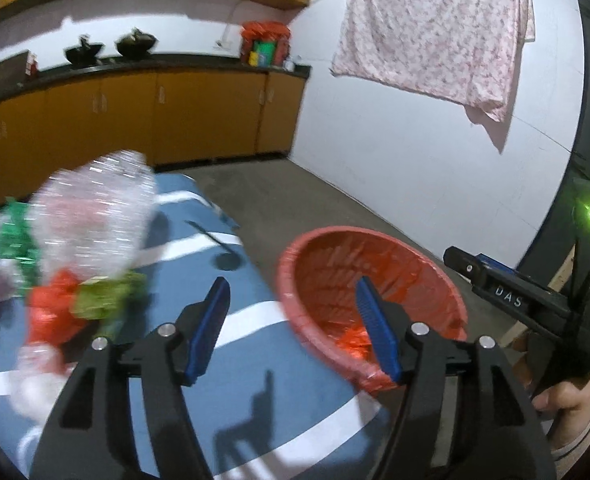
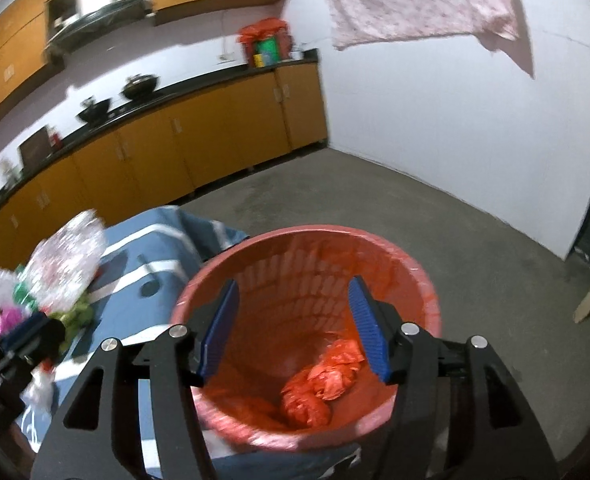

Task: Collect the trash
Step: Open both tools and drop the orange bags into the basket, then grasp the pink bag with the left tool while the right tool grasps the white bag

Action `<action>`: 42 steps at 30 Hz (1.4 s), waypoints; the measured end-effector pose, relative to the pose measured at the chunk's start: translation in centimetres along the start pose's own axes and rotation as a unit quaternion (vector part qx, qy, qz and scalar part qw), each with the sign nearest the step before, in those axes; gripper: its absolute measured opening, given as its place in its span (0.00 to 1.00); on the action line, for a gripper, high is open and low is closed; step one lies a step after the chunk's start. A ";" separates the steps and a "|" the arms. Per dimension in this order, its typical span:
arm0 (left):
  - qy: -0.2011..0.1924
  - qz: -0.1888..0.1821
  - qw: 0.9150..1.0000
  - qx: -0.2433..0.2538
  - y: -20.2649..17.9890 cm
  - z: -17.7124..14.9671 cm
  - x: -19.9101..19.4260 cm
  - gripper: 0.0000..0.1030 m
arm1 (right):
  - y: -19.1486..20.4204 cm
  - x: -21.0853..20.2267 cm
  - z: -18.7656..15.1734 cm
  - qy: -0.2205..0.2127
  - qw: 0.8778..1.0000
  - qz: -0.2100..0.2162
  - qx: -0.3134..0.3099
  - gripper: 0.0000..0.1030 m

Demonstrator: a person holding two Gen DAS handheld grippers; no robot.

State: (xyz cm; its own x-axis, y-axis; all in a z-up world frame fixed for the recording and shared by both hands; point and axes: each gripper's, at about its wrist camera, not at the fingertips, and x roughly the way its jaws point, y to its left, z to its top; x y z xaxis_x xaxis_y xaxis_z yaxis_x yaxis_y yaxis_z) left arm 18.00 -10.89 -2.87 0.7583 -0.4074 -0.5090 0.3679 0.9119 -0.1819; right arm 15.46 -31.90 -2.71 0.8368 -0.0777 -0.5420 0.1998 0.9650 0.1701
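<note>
With both grippers open and empty, the trash pile (image 1: 75, 256) on the striped cloth is found at ten o'clock of the left gripper (image 1: 295, 328), while the right gripper (image 2: 295, 328) is held over the red bin (image 2: 423, 276).

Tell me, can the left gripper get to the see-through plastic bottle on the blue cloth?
Probably yes. The left gripper is open and empty, and the crushed clear plastic bottle lies on top of the trash pile off to its left, with nothing between them.
</note>
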 end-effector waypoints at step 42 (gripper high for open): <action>-0.001 0.295 0.943 -0.156 27.5 -4.2 -9.1 0.84 | 27.5 2.1 -11.4 0.122 0.918 0.272 -0.262 0.35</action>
State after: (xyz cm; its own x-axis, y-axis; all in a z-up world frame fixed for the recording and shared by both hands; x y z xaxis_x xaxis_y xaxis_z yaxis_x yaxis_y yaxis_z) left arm 18.91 18.11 -6.76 0.7822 0.1761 -0.5977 -0.2945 0.9498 -0.1056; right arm 16.89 -2.62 -8.56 0.5888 0.4481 -0.6727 -0.5402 0.8372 0.0849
